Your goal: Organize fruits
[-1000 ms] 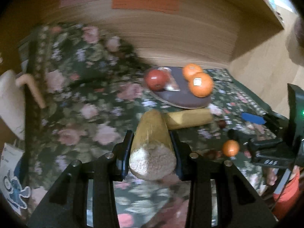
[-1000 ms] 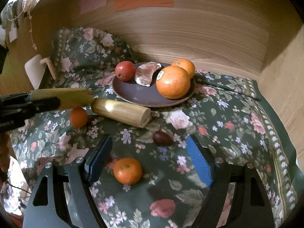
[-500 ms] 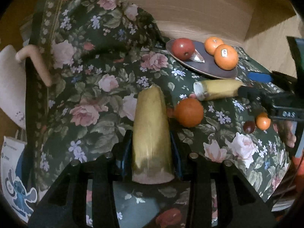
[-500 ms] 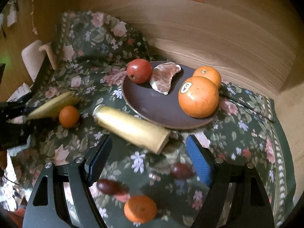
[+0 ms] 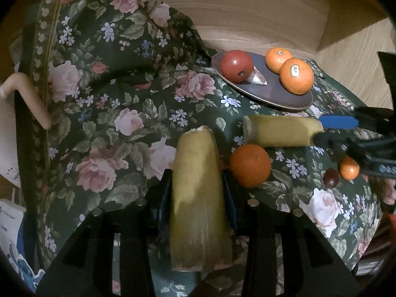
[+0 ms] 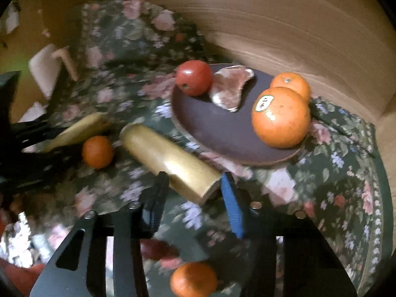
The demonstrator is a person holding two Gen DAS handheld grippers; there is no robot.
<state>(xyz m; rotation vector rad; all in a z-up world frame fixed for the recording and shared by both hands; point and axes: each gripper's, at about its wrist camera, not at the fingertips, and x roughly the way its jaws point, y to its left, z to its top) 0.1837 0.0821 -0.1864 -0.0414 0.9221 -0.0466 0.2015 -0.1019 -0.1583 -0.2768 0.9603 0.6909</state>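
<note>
Left gripper [image 5: 198, 185] we record clamped on one banana half [image 5: 199, 205] above the floral cloth [image 5: 111, 123], right gripper [image 6: 193, 193] parted around the end of the other half [image 6: 170, 158], which lies beside the plate [image 6: 222, 133] and a small orange [image 6: 97, 151].

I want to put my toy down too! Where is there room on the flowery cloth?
The big free patch is the flowery cloth left of the held banana piece, toward the beige handle. The middle of the dark plate is bare too. It is crowded right of the left claw: a small orange, another banana piece, and the right claw.
</note>
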